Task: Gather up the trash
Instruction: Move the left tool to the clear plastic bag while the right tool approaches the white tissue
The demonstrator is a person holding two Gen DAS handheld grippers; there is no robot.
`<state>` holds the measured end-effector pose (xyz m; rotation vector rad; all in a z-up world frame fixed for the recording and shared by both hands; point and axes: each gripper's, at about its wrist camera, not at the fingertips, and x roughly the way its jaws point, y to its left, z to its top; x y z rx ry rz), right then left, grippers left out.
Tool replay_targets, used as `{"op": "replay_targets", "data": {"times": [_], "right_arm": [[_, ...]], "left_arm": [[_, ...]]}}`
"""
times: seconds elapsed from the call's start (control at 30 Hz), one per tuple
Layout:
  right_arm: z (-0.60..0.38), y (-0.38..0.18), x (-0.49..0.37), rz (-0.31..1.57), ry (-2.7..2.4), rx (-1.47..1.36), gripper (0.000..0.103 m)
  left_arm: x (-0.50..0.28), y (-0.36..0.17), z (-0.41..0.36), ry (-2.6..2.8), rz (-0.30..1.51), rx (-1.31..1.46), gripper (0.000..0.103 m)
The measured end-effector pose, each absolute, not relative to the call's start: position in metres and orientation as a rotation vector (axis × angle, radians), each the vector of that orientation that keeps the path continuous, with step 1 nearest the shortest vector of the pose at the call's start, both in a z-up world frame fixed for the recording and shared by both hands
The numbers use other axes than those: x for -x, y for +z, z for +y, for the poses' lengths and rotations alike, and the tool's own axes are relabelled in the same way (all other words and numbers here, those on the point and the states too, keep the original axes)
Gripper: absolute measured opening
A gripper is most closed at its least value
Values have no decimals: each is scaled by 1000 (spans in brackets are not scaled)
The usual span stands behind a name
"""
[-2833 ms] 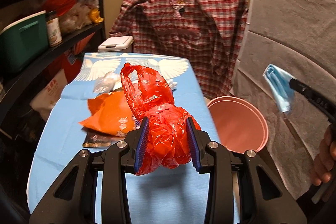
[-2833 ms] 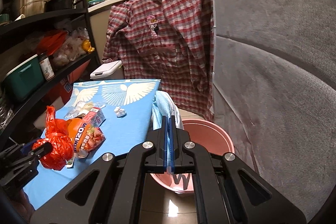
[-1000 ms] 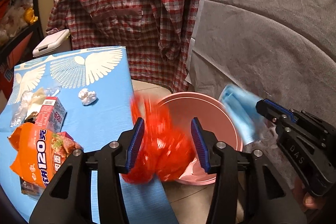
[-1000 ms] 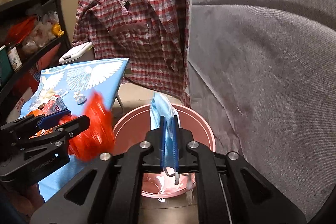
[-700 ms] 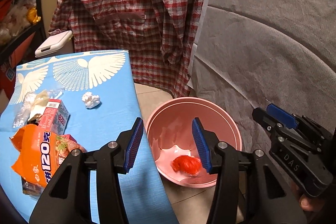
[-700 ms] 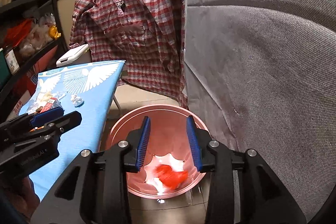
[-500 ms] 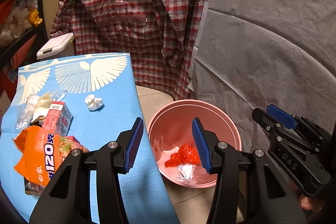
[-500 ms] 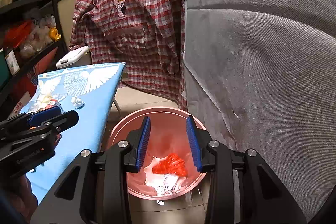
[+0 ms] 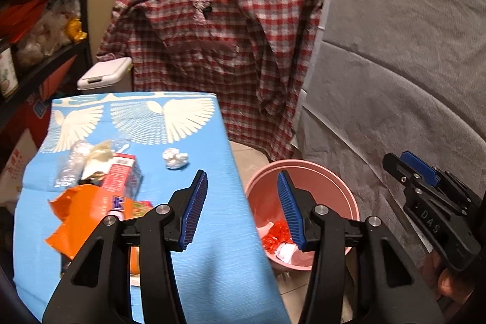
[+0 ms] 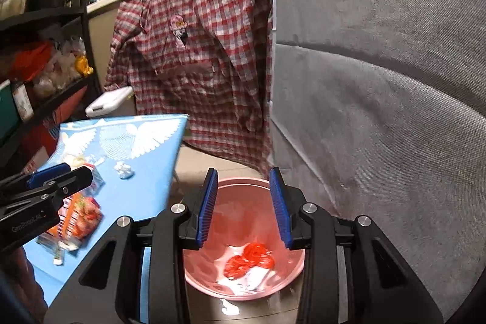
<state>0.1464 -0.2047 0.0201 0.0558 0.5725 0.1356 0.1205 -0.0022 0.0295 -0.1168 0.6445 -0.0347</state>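
A pink bucket (image 9: 334,181) (image 10: 243,211) stands on the floor beside the blue-clothed table (image 9: 197,141). Inside it lies the red plastic bag (image 9: 273,236) (image 10: 249,258) on some pale scraps. My left gripper (image 9: 241,175) (image 10: 60,175) hangs open and empty over the table's right edge. My right gripper (image 10: 243,172) (image 9: 407,163) is open and empty above the bucket. On the table lie an orange noodle packet (image 9: 82,220) (image 10: 79,214), a red-and-white carton (image 9: 121,172), a crumpled white paper ball (image 9: 175,157) (image 10: 124,169) and clear plastic wrap (image 9: 73,163).
A red plaid shirt (image 9: 218,35) hangs behind the table and bucket. A grey fabric-covered surface (image 9: 395,81) closes off the right side. A white lidded bin (image 9: 103,75) sits past the table's far end, and dark shelves (image 9: 36,50) with bags line the left.
Both grippers let go over the bucket: the red bag and the blue mask dropped in. The right jaws opened. Both grippers have risen, and the left view has swung toward the table.
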Motion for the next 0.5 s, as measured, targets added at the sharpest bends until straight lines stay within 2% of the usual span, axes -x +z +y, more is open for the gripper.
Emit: {"op": "replay_targets", "data": {"times": [0.4, 0.43, 0.5], "right_arm": [[-176, 39, -125, 528, 175, -14, 35], [-174, 42, -121, 522, 178, -9, 35], [-172, 45, -117, 518, 189, -18, 35]], "left_arm": [[-98, 42, 45, -48, 619, 139, 46], [-97, 43, 50, -51, 623, 138, 46], [-97, 49, 65, -54, 633, 137, 37]]}}
